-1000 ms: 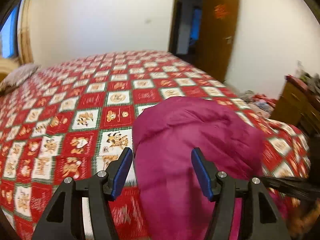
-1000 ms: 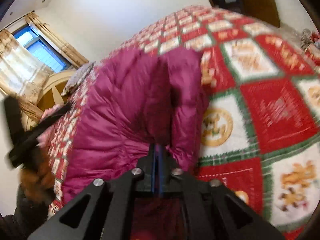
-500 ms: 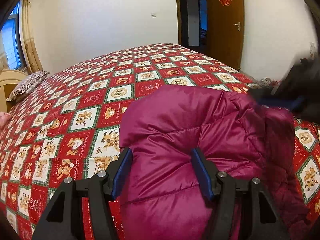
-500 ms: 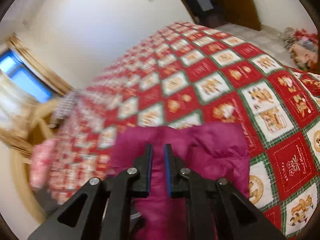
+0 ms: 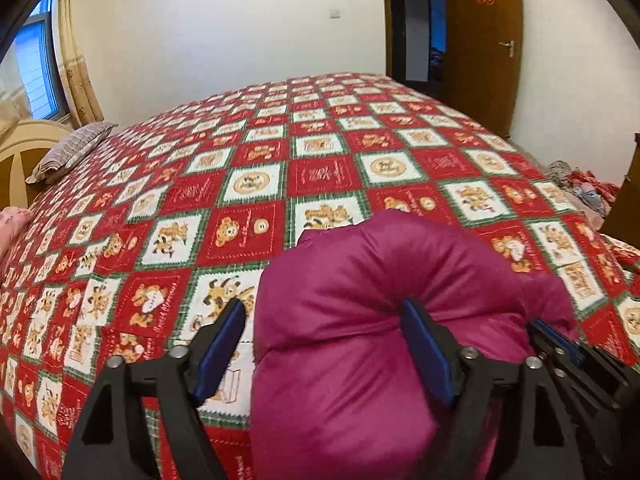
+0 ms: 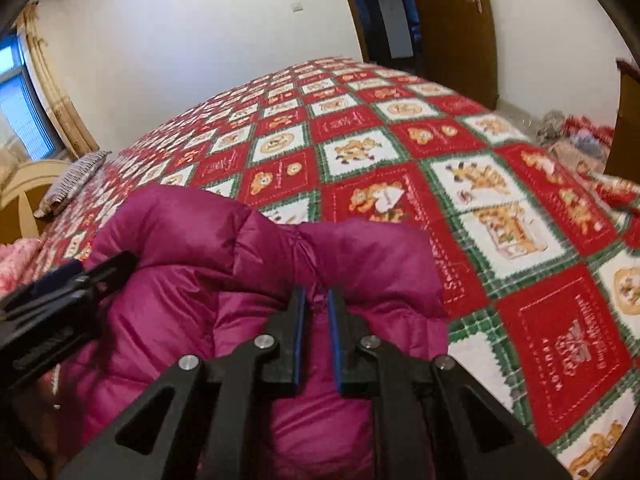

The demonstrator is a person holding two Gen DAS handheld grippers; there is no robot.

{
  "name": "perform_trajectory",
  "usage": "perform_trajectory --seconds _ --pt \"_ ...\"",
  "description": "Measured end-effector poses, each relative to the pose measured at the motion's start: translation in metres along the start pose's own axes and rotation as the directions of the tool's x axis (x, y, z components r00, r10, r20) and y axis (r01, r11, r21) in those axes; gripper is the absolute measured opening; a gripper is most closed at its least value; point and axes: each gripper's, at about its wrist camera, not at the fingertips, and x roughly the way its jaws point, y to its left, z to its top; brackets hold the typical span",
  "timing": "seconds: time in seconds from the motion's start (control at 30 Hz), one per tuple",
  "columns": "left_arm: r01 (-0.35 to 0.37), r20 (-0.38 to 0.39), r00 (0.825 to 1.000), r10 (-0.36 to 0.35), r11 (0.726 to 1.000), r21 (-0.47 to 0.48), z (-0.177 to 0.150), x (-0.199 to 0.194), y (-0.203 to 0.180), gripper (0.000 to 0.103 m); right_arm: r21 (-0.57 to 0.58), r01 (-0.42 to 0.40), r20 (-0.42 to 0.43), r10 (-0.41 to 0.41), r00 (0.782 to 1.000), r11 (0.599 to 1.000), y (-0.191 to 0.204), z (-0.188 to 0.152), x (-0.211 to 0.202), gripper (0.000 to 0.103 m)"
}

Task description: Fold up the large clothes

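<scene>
A magenta puffer jacket point(image 5: 360, 320) lies bunched on the near edge of the bed. It also shows in the right wrist view point(image 6: 248, 280). My left gripper point(image 5: 324, 316) is open, its jaws straddling the jacket's left part. My right gripper point(image 6: 317, 298) has its jaws close together with a fold of the jacket between them. The right gripper also shows at the lower right of the left wrist view point(image 5: 560, 344). The left gripper shows at the left of the right wrist view point(image 6: 72, 280).
A red, white and green patchwork quilt point(image 5: 280, 168) covers the wide bed. A striped pillow point(image 5: 68, 152) and a beige headboard point(image 5: 24, 160) are at the far left. A brown door point(image 5: 480, 40) and a clothes pile point(image 5: 580, 188) are at the right.
The right gripper came down onto the jacket's right side beside the left gripper, jaws still narrow around a fold. The left gripper stayed open over the jacket.
</scene>
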Motion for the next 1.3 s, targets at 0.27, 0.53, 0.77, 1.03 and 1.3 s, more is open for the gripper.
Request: perform_trajectory --seconds 0.27,0.53,0.77,1.03,1.3 --pt "-0.010 -0.041 0.999 0.008 0.999 -0.032 -0.009 0.029 -0.004 0.094 0.068 -0.082 -0.048 0.085 0.995 0.994 -0.015 0.001 0.016 0.014" --pt "0.002 -0.090 0.996 -0.007 0.999 -0.053 -0.010 0.051 -0.005 0.098 0.112 -0.100 -0.028 0.104 0.994 0.989 -0.022 -0.001 0.017 0.012" --pt "-0.010 -0.087 0.996 0.007 0.999 -0.040 -0.010 0.050 -0.007 0.098 -0.012 0.075 0.044 -0.074 0.996 0.997 -0.002 -0.008 -0.022 0.015" --pt "-0.036 -0.076 0.996 0.034 0.999 -0.016 -0.010 0.048 -0.011 0.098 -0.078 0.105 0.041 -0.102 0.994 0.991 0.000 -0.024 -0.009 0.015" --pt "-0.050 -0.072 0.996 0.050 0.999 -0.004 -0.010 0.048 -0.013 0.098 -0.033 0.041 0.025 -0.040 0.999 0.999 -0.010 -0.025 -0.007 0.015"
